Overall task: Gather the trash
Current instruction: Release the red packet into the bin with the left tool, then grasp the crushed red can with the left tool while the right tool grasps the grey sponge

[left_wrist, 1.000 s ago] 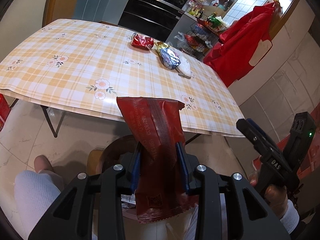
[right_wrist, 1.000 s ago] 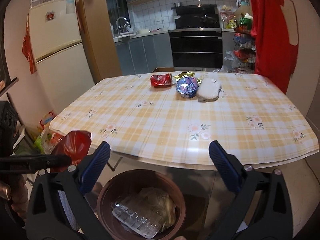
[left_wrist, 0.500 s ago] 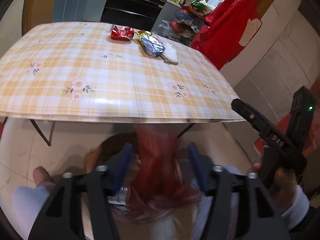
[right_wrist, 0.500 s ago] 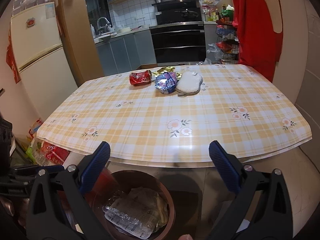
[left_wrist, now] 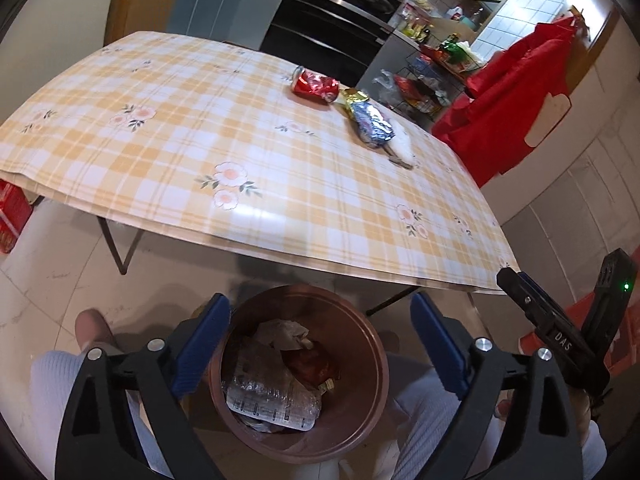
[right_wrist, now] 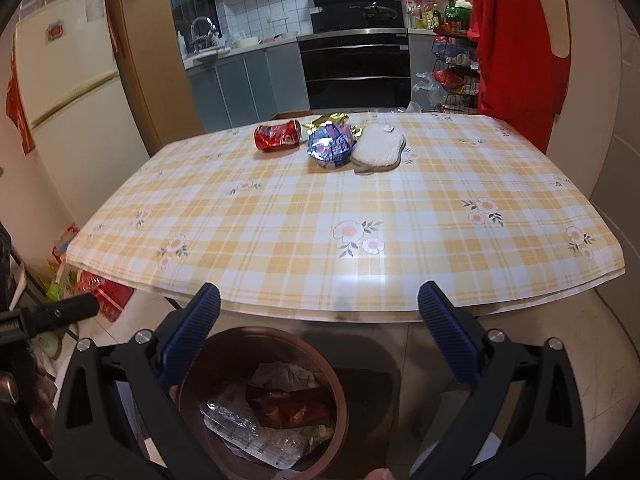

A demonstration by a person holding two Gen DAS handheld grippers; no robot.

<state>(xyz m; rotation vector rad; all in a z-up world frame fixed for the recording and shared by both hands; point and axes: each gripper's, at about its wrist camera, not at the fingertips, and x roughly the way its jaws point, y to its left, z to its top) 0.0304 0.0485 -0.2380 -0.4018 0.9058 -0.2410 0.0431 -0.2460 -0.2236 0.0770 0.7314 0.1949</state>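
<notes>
My left gripper (left_wrist: 320, 308) hangs over a round brown bin (left_wrist: 376, 364); its jaws are opening and nothing is between them. A dark red wrapper (left_wrist: 310, 364) lies inside the bin on clear plastic trash. My right gripper (right_wrist: 319, 294) is open and empty above the same bin (right_wrist: 336, 384), where the red wrapper (right_wrist: 288, 404) also shows. On the far side of the checked table (right_wrist: 400, 220) lie a crushed red can (right_wrist: 278, 136), a blue-silver foil wrapper (right_wrist: 332, 146) and a white pad (right_wrist: 378, 148).
The table's near edge overhangs the bin. A person's knees in white trousers (left_wrist: 52, 376) flank the bin. A red garment (right_wrist: 516, 40) hangs at the right, a fridge (right_wrist: 68, 92) stands at the left, and an oven (right_wrist: 356, 68) sits behind the table.
The red wrapper left my left gripper and dropped into the bin as the jaws spread wide. The right gripper stayed open.
</notes>
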